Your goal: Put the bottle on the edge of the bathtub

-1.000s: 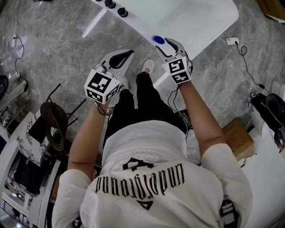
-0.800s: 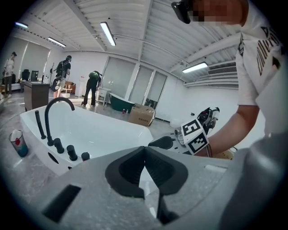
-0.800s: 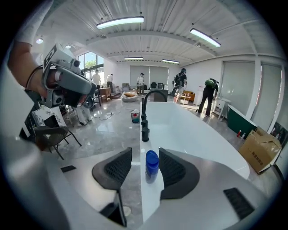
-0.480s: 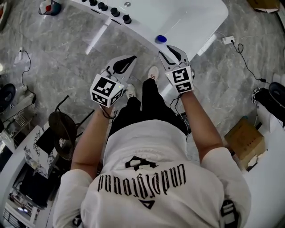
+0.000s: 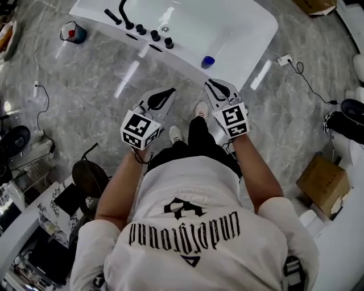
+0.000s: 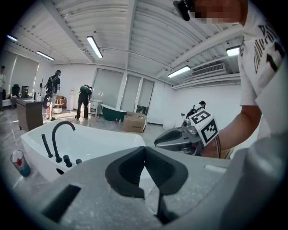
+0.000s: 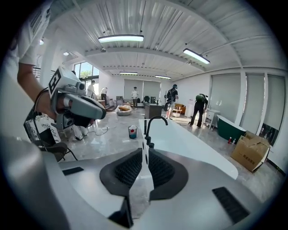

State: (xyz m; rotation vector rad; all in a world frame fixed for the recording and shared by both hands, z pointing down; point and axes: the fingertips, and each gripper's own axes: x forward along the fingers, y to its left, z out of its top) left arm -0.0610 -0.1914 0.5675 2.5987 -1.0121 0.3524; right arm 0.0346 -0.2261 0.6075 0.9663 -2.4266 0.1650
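The bottle (image 5: 207, 61), seen from above by its blue cap, stands on the near edge of the white bathtub (image 5: 250, 48). Neither gripper touches it. My right gripper (image 5: 210, 83) hovers a short way in front of the bottle. Its jaws are closing, a narrow gap still shows, and nothing is between them (image 7: 145, 152). My left gripper (image 5: 170, 90) hangs to the left over the floor, its pads meeting at the tips (image 6: 145, 148) and empty. Neither gripper view shows the bottle.
A black faucet (image 5: 122, 12) and knobs sit on the tub's left rim. A cup (image 5: 74, 32) stands on the floor left of the tub. A power strip (image 5: 284, 59), a cardboard box (image 5: 322, 183) and a black stool (image 5: 91, 177) surround me. People stand far off.
The right gripper has drawn back from the bottle, which stays on the tub edge, and its jaws have narrowed. Both grippers and the head view have moved away from the tub.
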